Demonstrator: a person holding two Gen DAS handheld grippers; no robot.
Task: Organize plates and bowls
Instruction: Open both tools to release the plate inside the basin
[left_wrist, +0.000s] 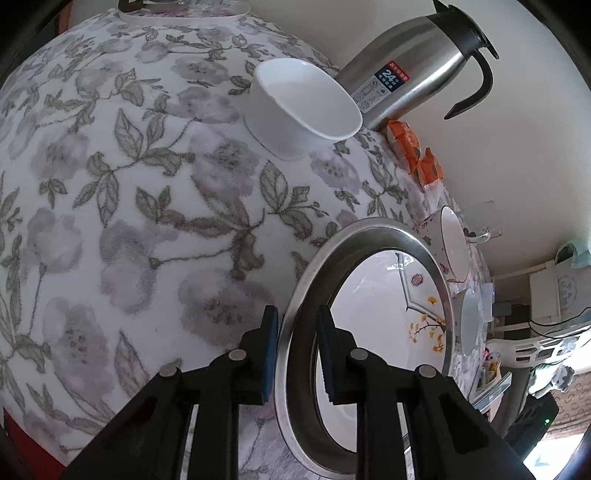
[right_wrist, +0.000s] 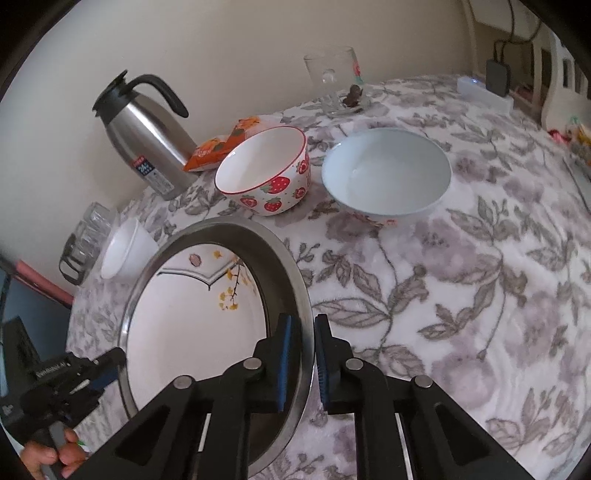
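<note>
A steel basin (left_wrist: 295, 332) (right_wrist: 288, 266) holds a white plate with yellow flowers (left_wrist: 380, 295) (right_wrist: 192, 325). My left gripper (left_wrist: 297, 354) straddles the basin's rim on one side, and my right gripper (right_wrist: 303, 354) straddles the rim on the opposite side; both pairs of pads sit close on the rim. The left gripper also shows in the right wrist view (right_wrist: 107, 365). A small white bowl (left_wrist: 306, 103) (right_wrist: 125, 251), a strawberry bowl (right_wrist: 266, 170) (left_wrist: 448, 240) and a pale blue bowl (right_wrist: 386, 171) (left_wrist: 469, 321) stand on the floral tablecloth (left_wrist: 129, 221).
A steel thermos jug (left_wrist: 417, 62) (right_wrist: 144, 136) stands by the wall with orange snack packets (right_wrist: 221, 144) beside it. A glass mug (right_wrist: 336, 81) stands at the back and another glass (right_wrist: 86, 240) near the left table edge.
</note>
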